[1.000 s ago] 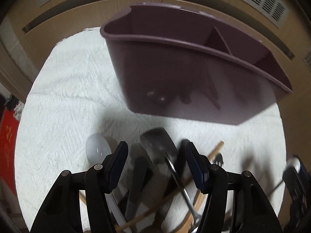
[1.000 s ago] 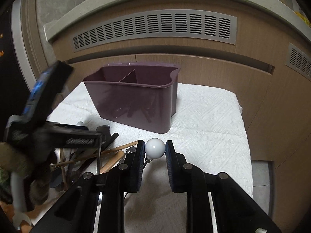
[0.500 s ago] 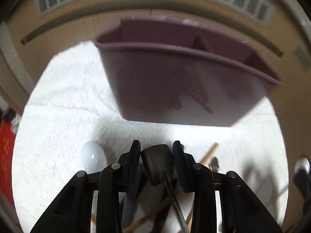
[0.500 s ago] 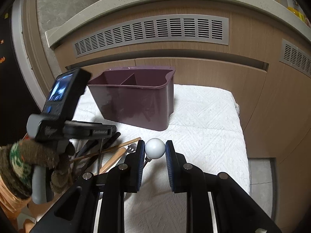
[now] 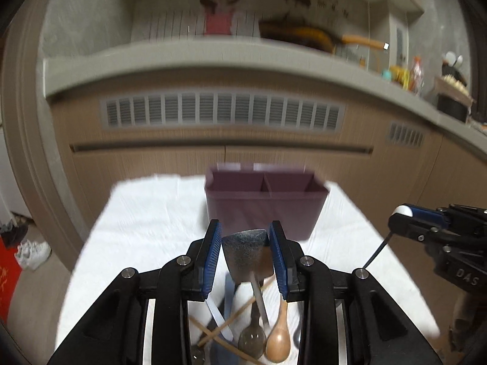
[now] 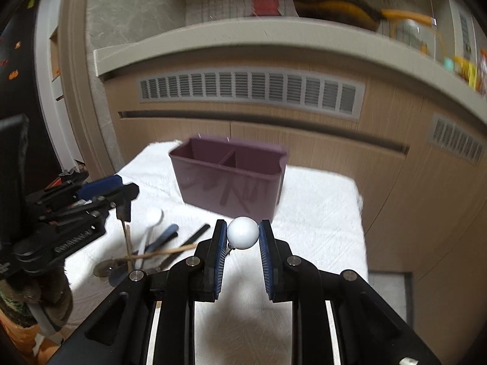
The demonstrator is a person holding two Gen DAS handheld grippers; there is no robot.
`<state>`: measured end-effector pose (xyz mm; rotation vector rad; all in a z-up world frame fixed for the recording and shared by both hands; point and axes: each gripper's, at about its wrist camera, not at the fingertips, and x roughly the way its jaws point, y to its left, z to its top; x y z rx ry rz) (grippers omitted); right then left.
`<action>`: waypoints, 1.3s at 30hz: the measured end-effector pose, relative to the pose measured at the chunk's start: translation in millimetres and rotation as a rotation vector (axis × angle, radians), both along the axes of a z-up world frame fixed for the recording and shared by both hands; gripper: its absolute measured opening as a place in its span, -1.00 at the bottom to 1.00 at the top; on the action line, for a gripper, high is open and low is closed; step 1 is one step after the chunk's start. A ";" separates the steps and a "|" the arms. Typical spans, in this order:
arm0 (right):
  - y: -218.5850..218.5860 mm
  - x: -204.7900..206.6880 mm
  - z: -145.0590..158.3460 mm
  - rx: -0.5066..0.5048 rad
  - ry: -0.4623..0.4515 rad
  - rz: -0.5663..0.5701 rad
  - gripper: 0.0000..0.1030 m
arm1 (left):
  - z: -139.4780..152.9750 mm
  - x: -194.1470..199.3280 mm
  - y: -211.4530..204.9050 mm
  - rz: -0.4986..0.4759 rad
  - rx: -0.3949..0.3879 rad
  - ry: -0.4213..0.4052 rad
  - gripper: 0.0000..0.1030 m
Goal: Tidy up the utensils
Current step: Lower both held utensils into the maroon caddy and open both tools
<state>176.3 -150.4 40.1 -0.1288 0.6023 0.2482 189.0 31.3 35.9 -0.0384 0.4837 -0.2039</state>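
My left gripper (image 5: 245,243) is shut on the dark speckled head of a spatula (image 5: 243,255), held above the utensil pile with its thin metal handle hanging down. Below it lie a wooden spoon (image 5: 278,340), a dark spoon (image 5: 251,339) and chopsticks. My right gripper (image 6: 242,237) is shut on a white ball-ended utensil (image 6: 242,232) with a thin stem beneath the ball. The purple two-compartment caddy (image 6: 228,182) stands on the white towel (image 6: 316,206) beyond both grippers. In the right wrist view the left gripper (image 6: 124,194) hangs at the left over a white spoon (image 6: 152,216).
A wooden cabinet front with a grey vent grille (image 5: 222,112) rises right behind the caddy, under a grey counter edge (image 5: 213,57). The towel's right edge (image 6: 360,213) drops to the floor. Shoes (image 5: 32,252) lie on the floor at the left.
My left gripper shut on the spatula head and lifted it up and back from the pile, tilting upward. My right gripper rose a little with the white ball still in it.
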 end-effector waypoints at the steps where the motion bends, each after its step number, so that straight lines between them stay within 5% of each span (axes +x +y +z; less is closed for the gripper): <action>1: 1.9 -1.6 6.6 -0.005 -0.014 0.001 -0.61 | 10.0 -3.3 0.8 -0.002 -0.004 -0.028 -0.36; 9: 6.1 10.0 94.5 -0.048 -0.216 -0.007 -0.61 | 105.0 3.0 9.6 0.004 0.035 -0.232 -0.36; 12: 9.3 30.7 126.8 -0.078 -0.272 -0.021 -0.61 | 134.5 25.5 11.1 -0.012 0.032 -0.249 -0.36; 17: 16.6 66.6 141.0 -0.181 -0.340 -0.050 -0.61 | 153.2 63.0 10.5 -0.002 0.045 -0.295 -0.36; 21: 16.5 98.6 124.8 -0.219 -0.313 -0.053 -0.61 | 138.4 99.3 -2.3 -0.023 0.072 -0.278 -0.36; 31: 17.0 173.1 32.9 -0.232 -0.059 -0.030 -0.61 | 48.2 189.8 -23.4 -0.064 0.067 -0.043 -0.34; 34: 15.9 184.5 7.1 -0.186 0.041 0.023 -0.58 | 18.1 210.0 -22.2 -0.075 0.045 0.067 0.11; 35: 15.0 186.6 0.7 -0.172 0.069 0.023 -0.46 | 11.8 212.6 -20.2 -0.071 0.035 0.083 0.27; 39: 10.6 177.5 -5.5 -0.136 0.068 0.010 0.00 | -1.8 208.4 -9.0 -0.054 0.002 0.104 0.27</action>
